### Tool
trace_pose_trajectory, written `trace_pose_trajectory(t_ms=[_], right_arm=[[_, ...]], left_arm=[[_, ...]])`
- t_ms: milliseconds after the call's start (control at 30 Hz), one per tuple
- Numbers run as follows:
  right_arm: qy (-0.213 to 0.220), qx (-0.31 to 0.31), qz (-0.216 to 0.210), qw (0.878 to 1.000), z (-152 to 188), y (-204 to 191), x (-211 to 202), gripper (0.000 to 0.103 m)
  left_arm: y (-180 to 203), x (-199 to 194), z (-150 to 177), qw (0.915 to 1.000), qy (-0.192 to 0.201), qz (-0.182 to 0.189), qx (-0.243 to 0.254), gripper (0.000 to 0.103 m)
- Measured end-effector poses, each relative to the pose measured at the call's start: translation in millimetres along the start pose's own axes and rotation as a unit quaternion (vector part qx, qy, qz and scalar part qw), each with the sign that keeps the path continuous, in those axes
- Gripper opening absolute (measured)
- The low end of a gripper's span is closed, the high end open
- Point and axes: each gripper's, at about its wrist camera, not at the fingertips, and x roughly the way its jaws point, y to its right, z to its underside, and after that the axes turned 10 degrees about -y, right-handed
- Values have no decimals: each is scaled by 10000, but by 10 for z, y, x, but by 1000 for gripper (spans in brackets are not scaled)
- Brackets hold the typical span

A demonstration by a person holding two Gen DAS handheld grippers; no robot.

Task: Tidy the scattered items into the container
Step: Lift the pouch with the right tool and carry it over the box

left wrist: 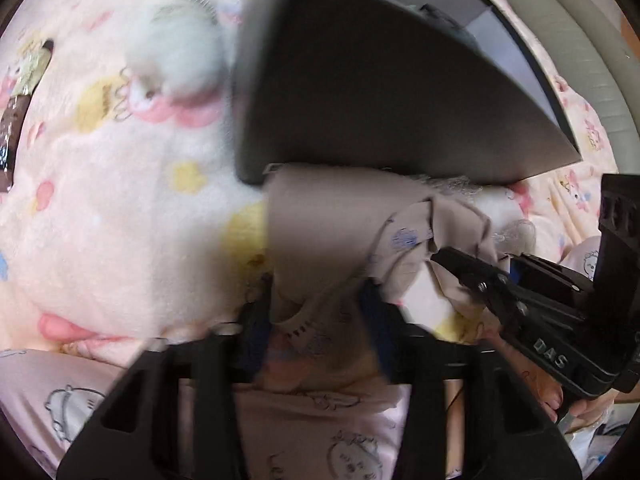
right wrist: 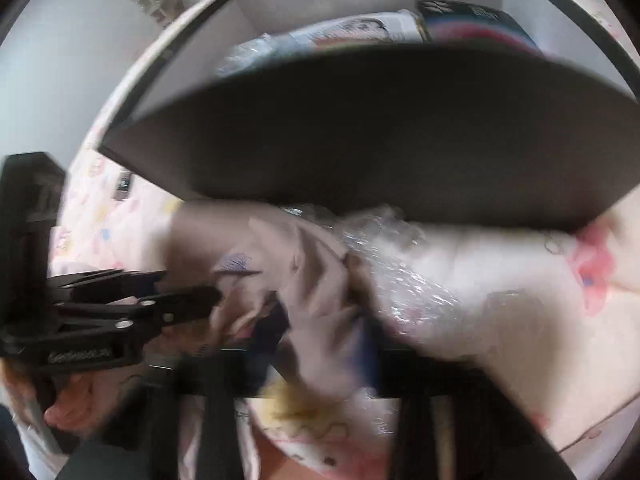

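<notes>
Covering the whole surface is a fluffy fleece blanket (left wrist: 120, 208), cream with pink and yellow cartoon prints. On it stands a dark grey box (left wrist: 380, 92), flat-walled, stiff, open-topped; books and packets show inside in the right wrist view. Against its near wall lies a beige cloth (left wrist: 332, 220), soft, crumpled, printed with small blue figures, beside crinkled clear plastic (right wrist: 404, 276). Left gripper (left wrist: 320, 304): jaws partly open, cloth between them, blurred, so grip uncertain. Right gripper (right wrist: 324, 320): jaws nearly together, pinching a fold of the same cloth.
</notes>
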Motion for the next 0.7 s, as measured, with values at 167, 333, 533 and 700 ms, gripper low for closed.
trace_pose_trajectory(t_ms=[167, 333, 533, 700], right_arm=[[677, -119, -530, 9962, 63, -52, -458, 6], [1418, -383, -734, 9864, 10, -129, -1149, 6], [1798, -698, -630, 9792, -493, -102, -1639, 6], [2001, -748, -434, 9760, -977, 59, -1911, 6]], left_arm=[[25, -329, 171, 9969, 561, 552, -58, 3], [307, -932, 222, 9860, 1234, 1068, 332, 4], [555, -1373, -283, 9801, 1594, 907, 759, 5], [702, -1413, -787, 9844, 1527, 529, 691, 5]])
